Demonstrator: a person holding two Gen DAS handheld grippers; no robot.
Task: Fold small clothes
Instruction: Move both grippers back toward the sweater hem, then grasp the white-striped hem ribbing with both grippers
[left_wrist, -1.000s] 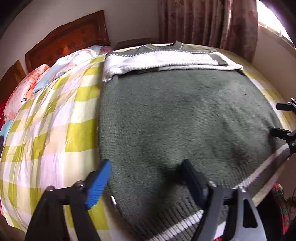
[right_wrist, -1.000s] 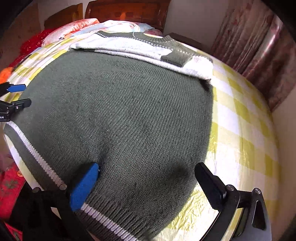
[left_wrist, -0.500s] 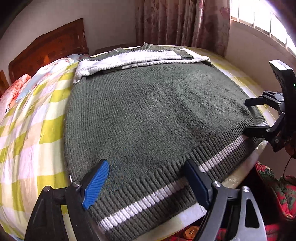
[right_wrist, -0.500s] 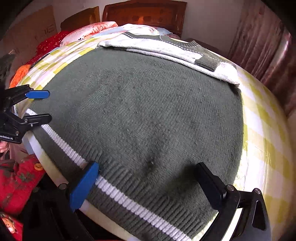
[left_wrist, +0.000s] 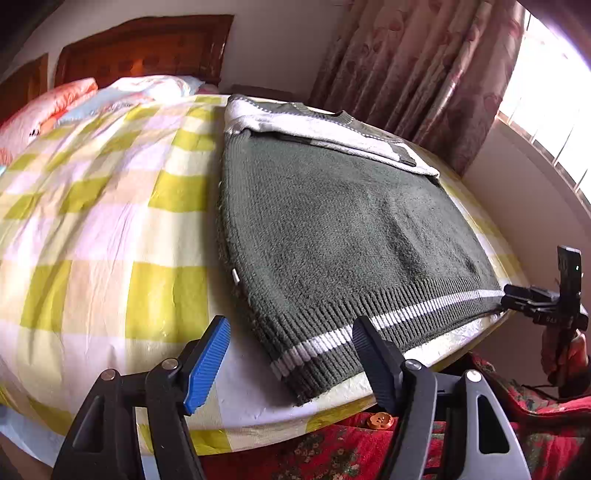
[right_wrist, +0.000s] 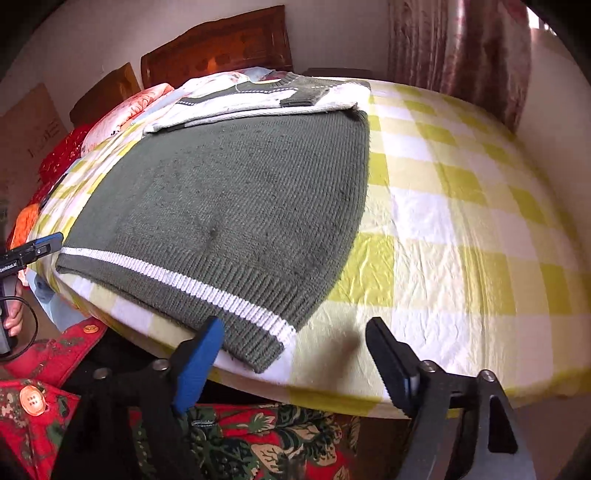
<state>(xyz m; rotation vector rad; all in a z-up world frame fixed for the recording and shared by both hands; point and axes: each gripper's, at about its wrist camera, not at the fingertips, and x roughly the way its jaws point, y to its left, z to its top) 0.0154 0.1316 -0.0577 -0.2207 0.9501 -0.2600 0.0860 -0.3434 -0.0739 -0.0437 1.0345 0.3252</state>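
Two claws hang over one bed. Left wrist view: the left claw (left_wrist: 290, 349), its jaws just narrowed yet parted and empty, straddles the near-left hem corner of the green sweater (left_wrist: 332, 229) lying flat on the checked sheet (left_wrist: 103, 221). Right wrist view: the right claw (right_wrist: 295, 347), agape and empty, frames the sweater's other hem corner. Soft, light, floppy knit; the ribbed hem corners look like the best holds. Headboard (right_wrist: 221, 40) and curtains (left_wrist: 417, 62) stand beyond.

Daylight pours from the overexposed window (left_wrist: 546, 110) at the right, lighting the bed (left_wrist: 92, 221) brightly, while fisheye distortion bends the dark-vignetted edges and corners.
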